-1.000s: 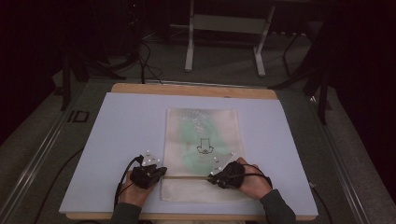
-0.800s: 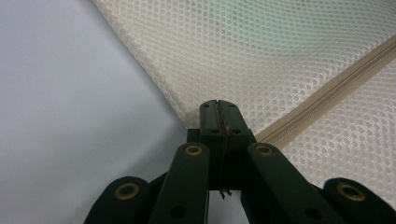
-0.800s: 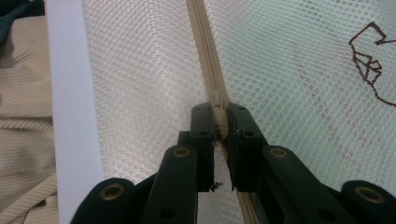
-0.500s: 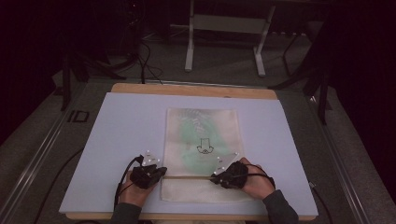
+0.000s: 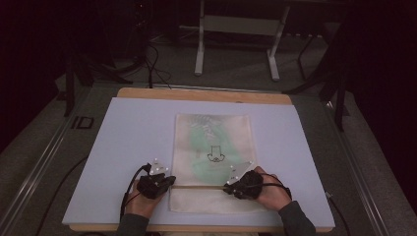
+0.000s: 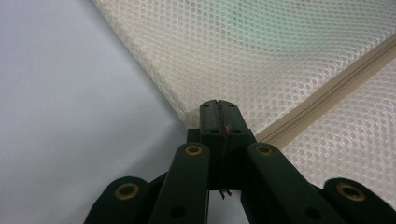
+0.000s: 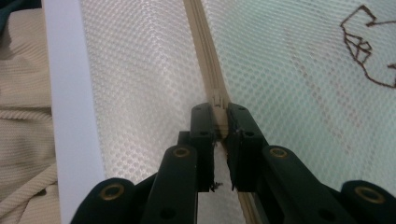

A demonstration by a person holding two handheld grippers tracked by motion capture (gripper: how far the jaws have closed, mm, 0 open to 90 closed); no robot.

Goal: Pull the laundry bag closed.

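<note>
A cream mesh bag (image 5: 212,142) lies flat on the pale board (image 5: 128,137), with something green inside and a dark outline emblem (image 5: 215,155) on it. Its zipper (image 5: 196,187) runs across near the front end. My left gripper (image 5: 169,181) is at the bag's left edge. In the left gripper view it (image 6: 218,109) is shut on the mesh where the zipper (image 6: 327,100) ends. My right gripper (image 5: 228,188) sits farther right on the zipper line. In the right gripper view it (image 7: 219,112) is shut on the zipper slider (image 7: 218,100), with the tape (image 7: 205,46) running ahead.
The board rests on a wooden tabletop (image 5: 196,93) with grey floor all round. A white stand (image 5: 236,44) and cables (image 5: 152,59) lie beyond the far edge. Black cables trail from both grippers. Beige ribbed clothing (image 7: 18,93) lies just past the board's front edge.
My right hand has shifted very slightly along the zipper line. The left gripper and the bag have stayed put.
</note>
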